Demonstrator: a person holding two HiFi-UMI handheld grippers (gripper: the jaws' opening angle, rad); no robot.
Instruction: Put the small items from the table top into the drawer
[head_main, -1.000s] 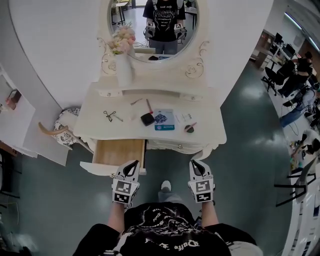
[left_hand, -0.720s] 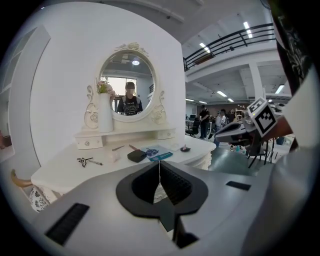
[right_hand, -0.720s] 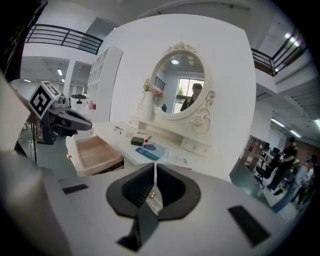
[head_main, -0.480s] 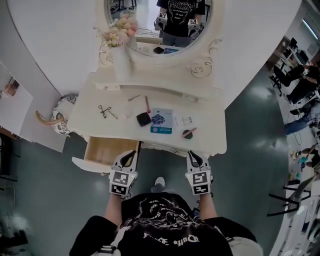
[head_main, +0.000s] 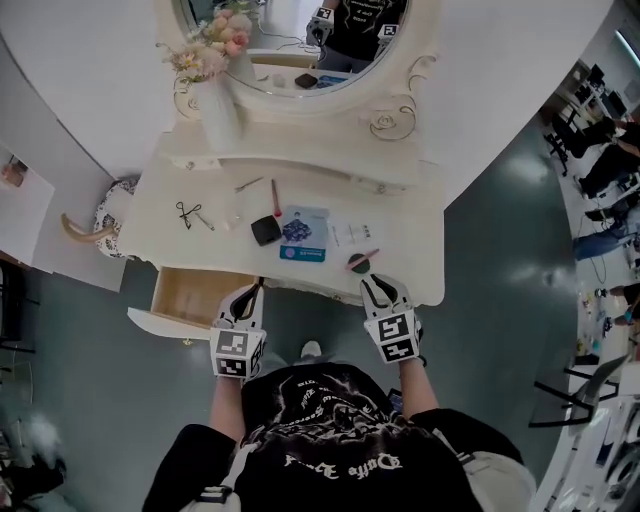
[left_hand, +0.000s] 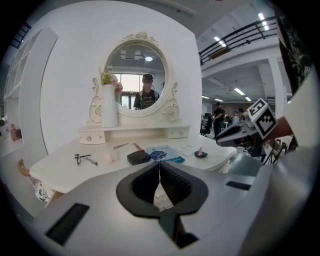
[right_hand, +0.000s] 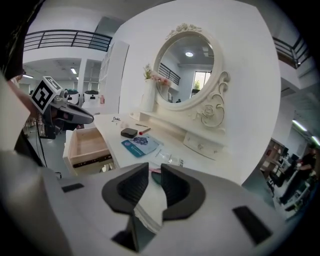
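The white dressing table (head_main: 400, 250) carries a black box (head_main: 265, 230), a blue booklet (head_main: 303, 236), a red pen (head_main: 275, 198), small scissors (head_main: 187, 212), a clear packet (head_main: 350, 235) and a small round dark item (head_main: 358, 262). The wooden drawer (head_main: 195, 297) stands open at the front left. My left gripper (head_main: 250, 292) is shut and empty, at the drawer's right corner. My right gripper (head_main: 375, 285) sits just before the round item. Its jaws have just been opening and stand slightly apart (right_hand: 155, 170) with nothing between them.
A white vase of flowers (head_main: 215, 95) and an oval mirror (head_main: 300, 40) stand at the back of the table. A round patterned stool (head_main: 110, 215) sits to its left. People sit at desks far right (head_main: 600, 170).
Both grippers have moved forward to the table's front edge. The right gripper's jaws, closed before, now show a narrow gap.
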